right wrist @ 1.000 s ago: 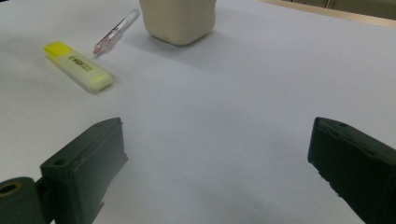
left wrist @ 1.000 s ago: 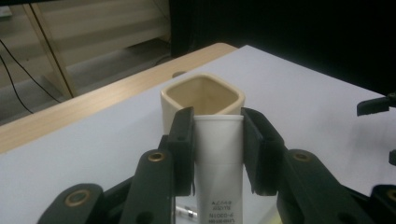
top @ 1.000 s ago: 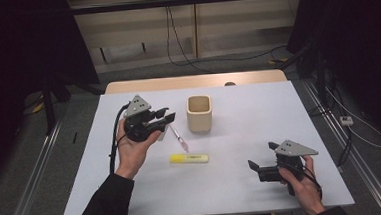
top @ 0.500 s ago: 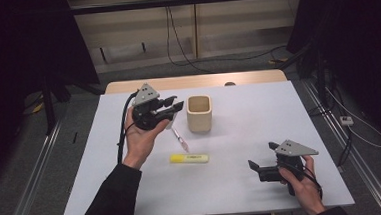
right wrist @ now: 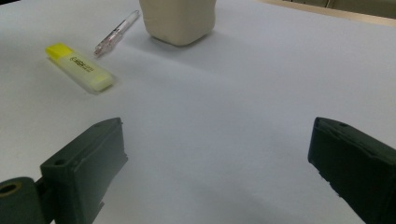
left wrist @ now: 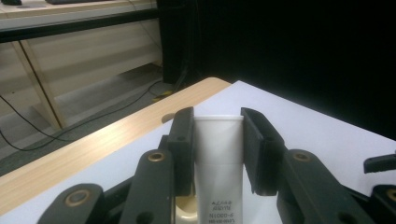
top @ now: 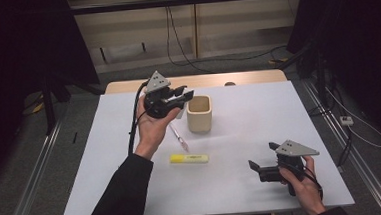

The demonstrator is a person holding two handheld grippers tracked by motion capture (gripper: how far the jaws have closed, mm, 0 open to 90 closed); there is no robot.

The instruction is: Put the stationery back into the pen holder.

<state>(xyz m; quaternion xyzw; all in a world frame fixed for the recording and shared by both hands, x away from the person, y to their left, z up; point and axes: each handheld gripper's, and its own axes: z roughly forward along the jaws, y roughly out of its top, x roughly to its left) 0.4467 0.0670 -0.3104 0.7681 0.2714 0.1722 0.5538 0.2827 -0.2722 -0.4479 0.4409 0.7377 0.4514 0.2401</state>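
Room is dark at the sides, but light from above makes the table bright w/ soft shadows. Close to the left gripper, jaws and white tube look a bit blurry. Right gripper jaws are fuzzy too; stuff farther off is sharper.

white tube lower end cut off, print too small

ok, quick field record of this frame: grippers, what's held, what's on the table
left gripper: raised beside the cup, jaws shut on white eraser
white eraser: upright between the left jaws, printed text on its lower part
right gripper: low over the table at the near right, jaws open, nothing between them
beige cup: upright, mid table
yellow highlighter: lying flat, near side of the cup
clear pen: lying flat between cup and highlighter
table: white top, wooden far edge
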